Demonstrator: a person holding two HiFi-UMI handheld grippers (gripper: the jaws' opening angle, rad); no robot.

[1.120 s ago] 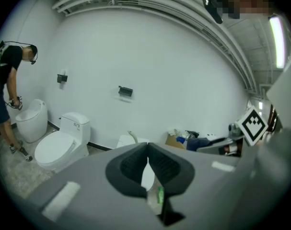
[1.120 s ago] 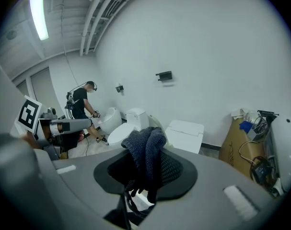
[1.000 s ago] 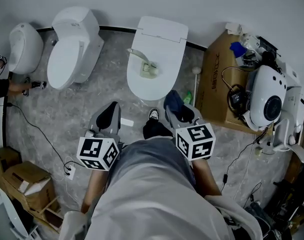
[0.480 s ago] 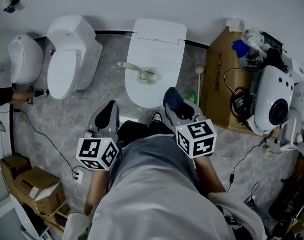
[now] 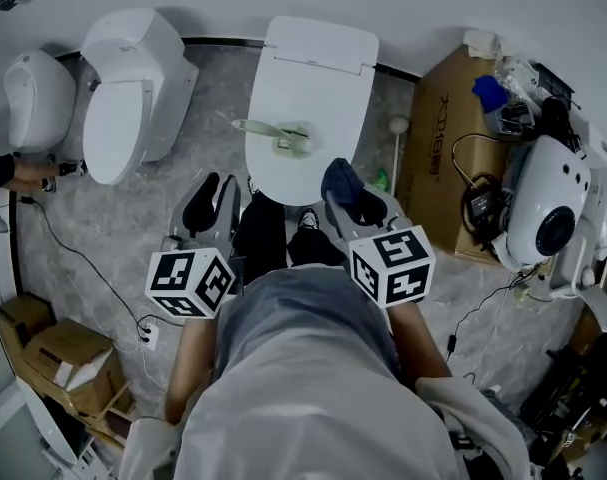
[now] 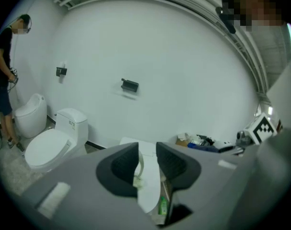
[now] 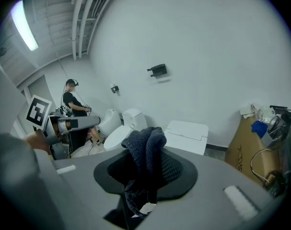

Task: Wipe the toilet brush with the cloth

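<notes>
Nothing of the wiping appears done, judging by how things lie: the toilet brush [image 5: 271, 134] is laid untouched across the closed lid of the middle toilet [image 5: 318, 78], well apart from both grippers. The cloth [image 5: 343, 190] is clamped in a bunch by the jaws of the right gripper [image 5: 351, 206]. The left gripper [image 5: 214, 200] is held with its jaws parted and nothing between them. Taking up the brush and rubbing it are left to do. The brush's place on the lid is shown by the head view — the grip on the dark knitted cloth is confirmed only in the right gripper view, where the brush is not seen.
</notes>
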